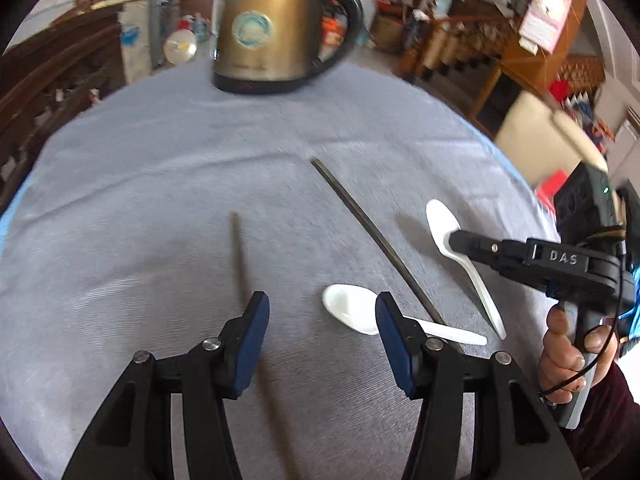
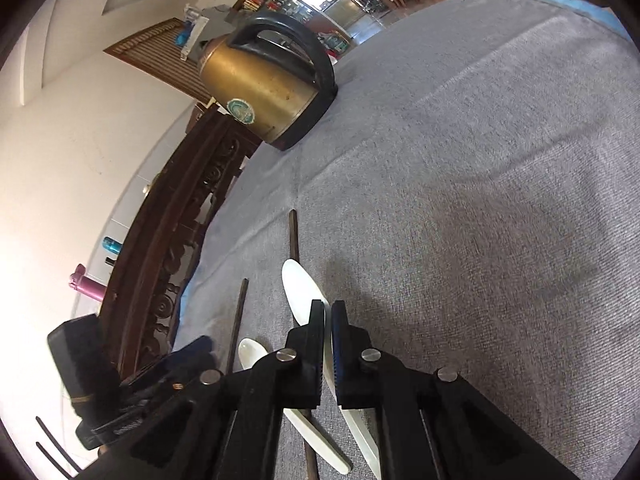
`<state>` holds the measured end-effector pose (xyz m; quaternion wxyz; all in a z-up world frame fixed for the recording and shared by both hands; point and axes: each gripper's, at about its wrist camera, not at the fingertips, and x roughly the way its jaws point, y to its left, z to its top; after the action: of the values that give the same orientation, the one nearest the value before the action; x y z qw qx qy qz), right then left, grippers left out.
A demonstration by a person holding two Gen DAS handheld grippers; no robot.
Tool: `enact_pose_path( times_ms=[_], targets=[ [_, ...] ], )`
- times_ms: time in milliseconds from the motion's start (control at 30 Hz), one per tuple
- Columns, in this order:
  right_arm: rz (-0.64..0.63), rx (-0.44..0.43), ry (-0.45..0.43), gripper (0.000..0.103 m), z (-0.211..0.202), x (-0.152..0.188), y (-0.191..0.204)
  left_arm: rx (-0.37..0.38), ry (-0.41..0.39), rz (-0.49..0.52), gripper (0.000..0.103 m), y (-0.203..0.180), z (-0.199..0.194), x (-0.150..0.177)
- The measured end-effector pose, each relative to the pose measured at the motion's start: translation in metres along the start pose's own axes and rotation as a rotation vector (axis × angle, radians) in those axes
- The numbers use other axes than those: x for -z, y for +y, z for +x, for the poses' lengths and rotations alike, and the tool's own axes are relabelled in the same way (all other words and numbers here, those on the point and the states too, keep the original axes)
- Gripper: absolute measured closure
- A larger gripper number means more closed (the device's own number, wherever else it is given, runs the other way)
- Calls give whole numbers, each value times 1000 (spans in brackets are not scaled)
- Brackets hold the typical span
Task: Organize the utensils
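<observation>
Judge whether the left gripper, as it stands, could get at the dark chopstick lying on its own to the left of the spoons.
Probably yes. The left gripper is open, and the chopstick lies bare on the grey cloth, running in beside the left-hand finger. Nothing covers it.

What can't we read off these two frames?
- Left chopstick: blurred in left wrist view, near end hidden behind the left gripper.
- Far spoon: right wrist view, neck hidden by the right gripper; grip contact unclear.
- Near spoon: handle partly covered by a finger.
</observation>
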<state>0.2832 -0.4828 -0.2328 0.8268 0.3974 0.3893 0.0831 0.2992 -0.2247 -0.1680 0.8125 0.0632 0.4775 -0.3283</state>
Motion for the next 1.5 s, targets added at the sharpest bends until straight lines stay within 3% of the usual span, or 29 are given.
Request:
enact_pose_path(
  times_ms=[33,200,267,433,600,1067,1300,1500],
  targets=[
    [-3,-3,-2,98,1,1,0,4,10,0,47,-2,4,0],
    [12,-26,-7,98,1,2,-4,58,46,-32,72,-4,20,1],
    [14,-32,-4,98,0,3,-6,79,56,-51,92,-3,24,-1],
    [4,-43,-15,98,-2,5,-3,77,20,-76,94,-3,21,-1],
    [16,-68,-45,98,-10,5,-3,61,-74,-107,97,4,-12,0],
    [160,-255,-226,98,-96,23,-12,-45,-245,-267,100,44,-100,21],
    [129,-393,-335,98,-162,30,18,-113,-332,-269,100,43,-158,37],
    [40,-508,-386,98,-205,46,68,-194,-402,-268,100,39,-220,59]
  ],
)
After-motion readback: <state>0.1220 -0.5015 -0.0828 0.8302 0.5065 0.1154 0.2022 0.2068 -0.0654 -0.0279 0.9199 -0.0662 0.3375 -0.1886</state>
